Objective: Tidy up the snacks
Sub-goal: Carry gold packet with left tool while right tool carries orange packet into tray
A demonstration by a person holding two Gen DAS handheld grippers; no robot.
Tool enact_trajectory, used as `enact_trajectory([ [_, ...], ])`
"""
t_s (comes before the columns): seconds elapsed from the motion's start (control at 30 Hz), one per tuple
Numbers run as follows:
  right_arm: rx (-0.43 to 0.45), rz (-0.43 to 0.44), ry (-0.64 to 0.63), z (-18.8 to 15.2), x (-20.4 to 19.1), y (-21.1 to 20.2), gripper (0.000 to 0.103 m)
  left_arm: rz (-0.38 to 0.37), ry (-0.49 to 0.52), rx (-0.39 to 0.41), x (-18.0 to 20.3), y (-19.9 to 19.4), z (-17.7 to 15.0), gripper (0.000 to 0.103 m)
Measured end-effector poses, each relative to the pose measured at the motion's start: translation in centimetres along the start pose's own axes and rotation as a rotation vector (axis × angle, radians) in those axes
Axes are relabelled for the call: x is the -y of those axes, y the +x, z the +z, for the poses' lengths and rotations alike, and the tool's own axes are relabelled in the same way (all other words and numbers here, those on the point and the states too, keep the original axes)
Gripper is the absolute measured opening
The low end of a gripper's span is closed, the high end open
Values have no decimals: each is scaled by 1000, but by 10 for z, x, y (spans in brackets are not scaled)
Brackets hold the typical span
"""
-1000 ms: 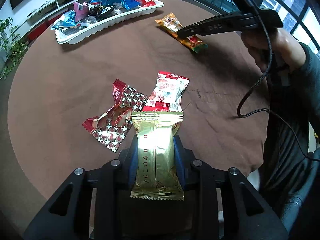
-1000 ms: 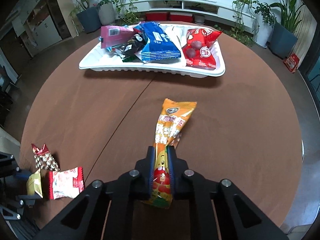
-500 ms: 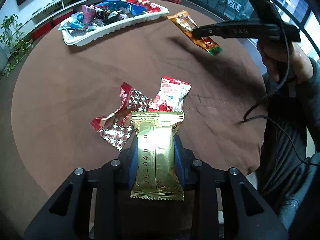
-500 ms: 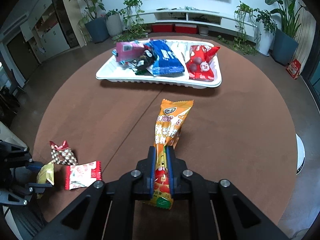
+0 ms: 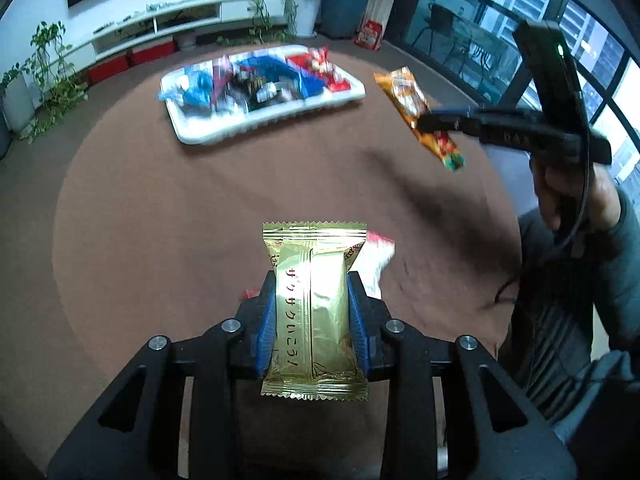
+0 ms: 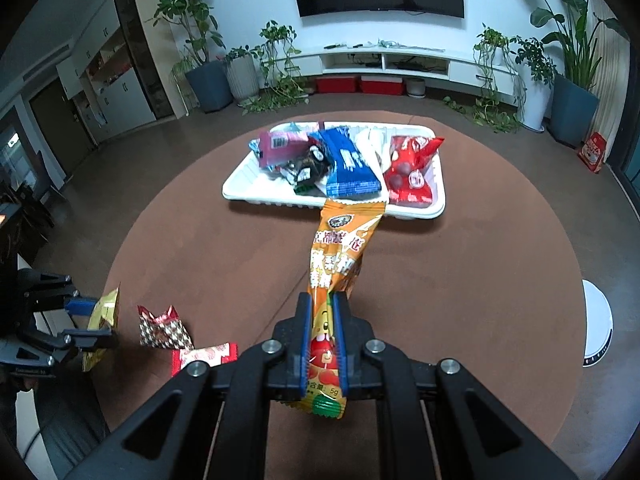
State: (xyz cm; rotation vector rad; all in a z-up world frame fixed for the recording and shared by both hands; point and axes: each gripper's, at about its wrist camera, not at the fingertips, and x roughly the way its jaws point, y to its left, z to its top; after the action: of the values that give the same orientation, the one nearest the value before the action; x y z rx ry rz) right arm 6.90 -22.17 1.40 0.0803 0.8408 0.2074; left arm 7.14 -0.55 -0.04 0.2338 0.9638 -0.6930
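My left gripper is shut on a gold snack packet and holds it high above the round brown table. My right gripper is shut on a long orange snack packet, also lifted; it shows in the left wrist view at the right. A white tray with several packets stands at the table's far side. A red-and-white packet and a red patterned packet lie on the table near the left gripper.
A TV cabinet and potted plants stand beyond the table. The person's hand and a cable are at the right of the left wrist view. A white round object sits on the floor past the table's right edge.
Both grippers have risen with their packets; the table and tray look farther away. The two loose packets are now mostly hidden under the gold packet in the left wrist view.
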Motion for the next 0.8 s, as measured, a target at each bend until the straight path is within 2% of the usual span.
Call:
enact_trajectory([
  [0.2, 54, 6, -9, 32, 4, -10, 12, -26, -45, 104, -19, -12, 64, 30],
  [0.37, 102, 1, -26, 79, 14, -6, 12, -70, -127, 193, -47, -14, 125, 30],
  [0.47, 106, -4, -43, 107, 21, 10, 12, -58, -173, 229, -62, -6, 163, 30],
  [0.6, 80, -22, -81, 135, 26, 42, 12, -38, -223, 242, -77, 16, 203, 30],
  [0.8, 5, -48, -89, 158, 43, 106, 12, 0, -282, 186, -89, 77, 236, 30],
])
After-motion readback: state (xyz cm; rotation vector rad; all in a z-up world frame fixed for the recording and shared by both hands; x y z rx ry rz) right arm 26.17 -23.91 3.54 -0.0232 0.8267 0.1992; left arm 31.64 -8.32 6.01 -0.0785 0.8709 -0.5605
